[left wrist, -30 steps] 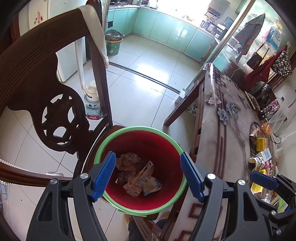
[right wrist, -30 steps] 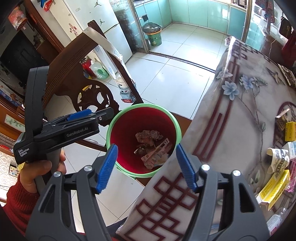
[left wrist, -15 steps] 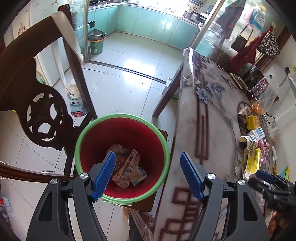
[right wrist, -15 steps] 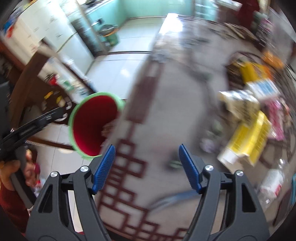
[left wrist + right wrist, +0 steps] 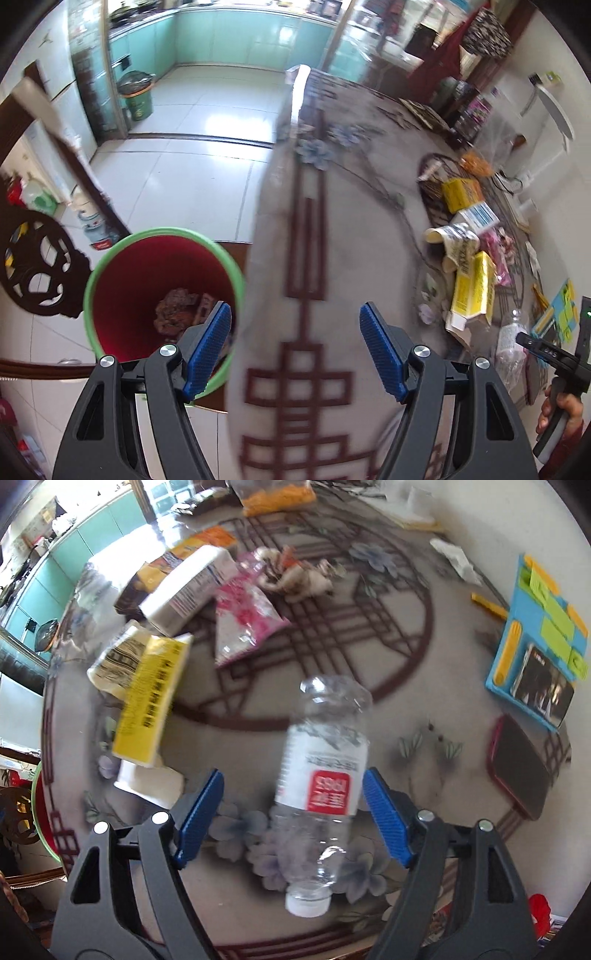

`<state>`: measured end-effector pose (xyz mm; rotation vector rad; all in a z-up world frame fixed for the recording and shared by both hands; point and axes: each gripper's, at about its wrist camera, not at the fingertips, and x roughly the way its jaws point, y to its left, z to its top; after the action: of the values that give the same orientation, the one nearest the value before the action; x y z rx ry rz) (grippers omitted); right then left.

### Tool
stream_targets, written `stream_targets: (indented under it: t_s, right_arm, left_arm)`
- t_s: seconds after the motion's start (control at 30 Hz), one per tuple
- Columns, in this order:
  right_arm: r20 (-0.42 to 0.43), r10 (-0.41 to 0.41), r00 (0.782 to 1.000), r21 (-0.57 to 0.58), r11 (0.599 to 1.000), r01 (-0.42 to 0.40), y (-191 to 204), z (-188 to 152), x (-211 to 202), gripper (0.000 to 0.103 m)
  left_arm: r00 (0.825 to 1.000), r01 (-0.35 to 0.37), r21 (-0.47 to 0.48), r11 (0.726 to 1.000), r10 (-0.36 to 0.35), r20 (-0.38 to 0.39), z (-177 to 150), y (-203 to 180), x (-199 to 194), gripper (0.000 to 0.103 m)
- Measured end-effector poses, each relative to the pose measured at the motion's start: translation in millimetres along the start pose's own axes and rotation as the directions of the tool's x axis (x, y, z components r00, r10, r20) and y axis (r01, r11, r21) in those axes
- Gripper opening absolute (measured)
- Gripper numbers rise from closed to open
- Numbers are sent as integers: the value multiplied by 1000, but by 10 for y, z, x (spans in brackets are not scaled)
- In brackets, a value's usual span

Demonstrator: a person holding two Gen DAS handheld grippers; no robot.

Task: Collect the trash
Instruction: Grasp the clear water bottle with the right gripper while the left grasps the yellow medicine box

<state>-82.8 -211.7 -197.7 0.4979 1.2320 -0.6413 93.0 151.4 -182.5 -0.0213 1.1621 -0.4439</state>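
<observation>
Now that the right tongs (image 5: 291, 812) have swung from the bin (image 5: 162, 291) over the bottle (image 5: 321, 775), both tongs gape empty, the right ones widening.

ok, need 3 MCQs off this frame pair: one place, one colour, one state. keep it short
1. Where does the plastic bottle lie?
A. in the bin
B. on the table between the right claw's fingers
C. on the floor

2. What colour is the rim of the bin?
A. green
B. blue
C. white

3. What is the state of the right claw?
A. clamped on the yellow box
B. shut and empty
C. not gripping, bottle between its fingers

Answers:
1 B, the bottle rests on the patterned table, cap toward the camera, framed by the blue pads.
2 A, a green rim rings the red inside.
3 C, the jaws are opening and gaps show beside the bottle.
</observation>
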Motion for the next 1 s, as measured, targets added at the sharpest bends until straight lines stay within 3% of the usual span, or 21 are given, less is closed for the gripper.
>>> stream_targets:
  t_s: [0.3,0.37,0.4,0.43,0.77,1.0]
  right_arm:
    - [-134,44,990,-60,997,-52,-101,-161,466,77]
    - [-145,63,987,-80,994,-75,-148,-149,521,71]
    - [-145,69,987,-89,993,-83,-168,-134,536,61]
    - [-148,85,985,-100,990,-100,-196,-102,552,57]
    - [-67,161,985,-113,979,-168,-536,457,467,47]
    - [-35,207,978,-131,969,-210,-567,587,329,46]
  left_arm:
    - [997,69,145,987,-63,-48,-44,-1085,215,69]
    - [996,74,175,982,-66,-56,-60,-1289,257,69]
    - [996,77,190,979,-67,-63,-69,-1421,291,69]
    - [994,87,194,977,-72,-81,-74,-1505,315,69]
    - [987,116,381,917,-64,-145,-111,-2582,775,69]
    - [977,96,395,913,-10,-214,-82,-2814,1211,65]
